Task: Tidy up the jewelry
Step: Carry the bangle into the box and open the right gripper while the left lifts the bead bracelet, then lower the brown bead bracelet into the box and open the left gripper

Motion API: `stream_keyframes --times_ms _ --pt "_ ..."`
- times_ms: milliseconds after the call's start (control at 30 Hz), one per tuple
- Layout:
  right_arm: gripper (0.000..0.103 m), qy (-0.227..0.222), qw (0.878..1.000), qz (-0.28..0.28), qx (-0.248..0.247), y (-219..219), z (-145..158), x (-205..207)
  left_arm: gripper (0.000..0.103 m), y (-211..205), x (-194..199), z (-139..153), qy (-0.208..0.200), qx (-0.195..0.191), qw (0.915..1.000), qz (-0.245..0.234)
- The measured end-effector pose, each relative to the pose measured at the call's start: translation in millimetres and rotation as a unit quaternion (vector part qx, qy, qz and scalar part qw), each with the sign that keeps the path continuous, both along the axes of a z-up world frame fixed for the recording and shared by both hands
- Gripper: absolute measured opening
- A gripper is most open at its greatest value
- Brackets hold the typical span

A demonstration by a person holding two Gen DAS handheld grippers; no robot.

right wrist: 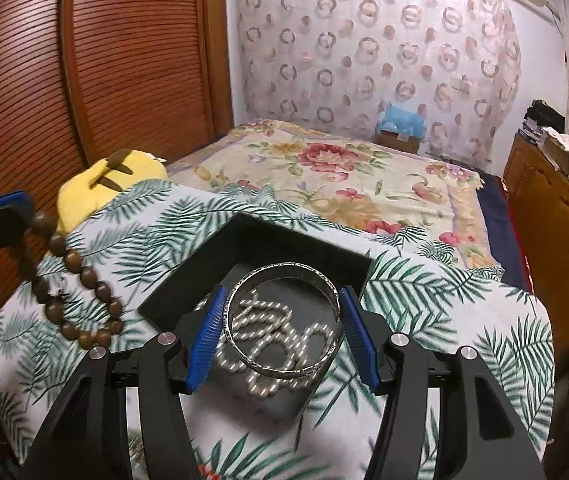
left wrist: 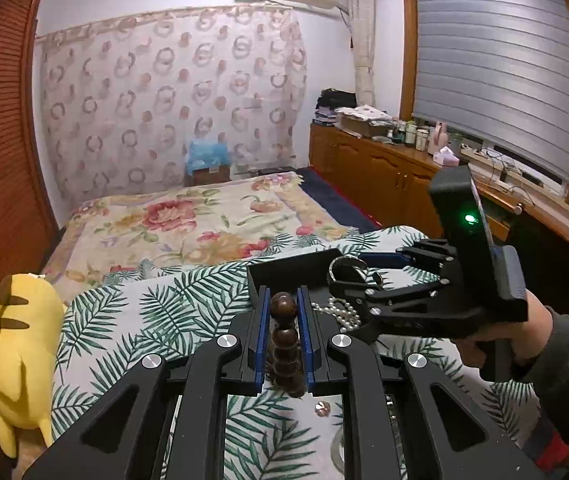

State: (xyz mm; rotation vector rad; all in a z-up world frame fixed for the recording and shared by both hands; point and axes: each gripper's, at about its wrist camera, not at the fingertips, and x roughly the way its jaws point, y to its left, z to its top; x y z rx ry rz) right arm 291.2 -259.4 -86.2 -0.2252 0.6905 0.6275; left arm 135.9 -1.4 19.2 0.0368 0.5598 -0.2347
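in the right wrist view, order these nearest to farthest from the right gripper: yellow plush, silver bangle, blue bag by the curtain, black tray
1. silver bangle, held between the right gripper fingers
2. black tray, directly beneath and ahead
3. yellow plush, off to the left beside the wardrobe
4. blue bag, far end of the bed

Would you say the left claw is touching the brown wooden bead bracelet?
Touching: the left wrist view shows the left claw with both blue pads pressed against the brown wooden bead bracelet.
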Motion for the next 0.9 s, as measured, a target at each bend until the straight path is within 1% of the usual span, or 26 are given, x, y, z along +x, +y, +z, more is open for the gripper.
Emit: stream_keyframes --times_ms 200,500,533,567,600,700,900 --pt "0.060 0.011 1.000 0.001 0.023 2.2 -2.9 18.2 0.013 3.4 8.0 -2.8 0.004 0.001 0.9998 0.017" --pt "0.060 0.016 1.000 0.006 0.012 15.1 -12.5 28.1 0.013 3.1 15.3 -2.0 0.009 0.005 0.9997 0.022" --pt "0.061 0.016 1.000 0.005 0.011 16.0 -13.4 28.9 0.013 3.3 15.2 -2.0 0.009 0.005 0.9997 0.022" --pt "0.068 0.013 1.000 0.004 0.012 16.1 -13.0 29.7 0.013 2.4 15.9 -1.0 0.008 0.006 0.9997 0.022" --pt "0.071 0.008 1.000 0.000 0.013 15.8 -11.5 30.0 0.013 1.2 16.8 -0.3 0.007 0.008 0.9997 0.021" --pt "0.071 0.004 1.000 -0.004 0.024 11.4 -5.4 29.9 0.013 0.2 22.5 3.5 0.006 0.008 0.9998 0.020" --pt "0.071 0.000 1.000 -0.013 0.027 -8.5 -1.2 26.1 0.013 -3.6 34.3 11.2 0.003 0.002 0.9999 0.013"
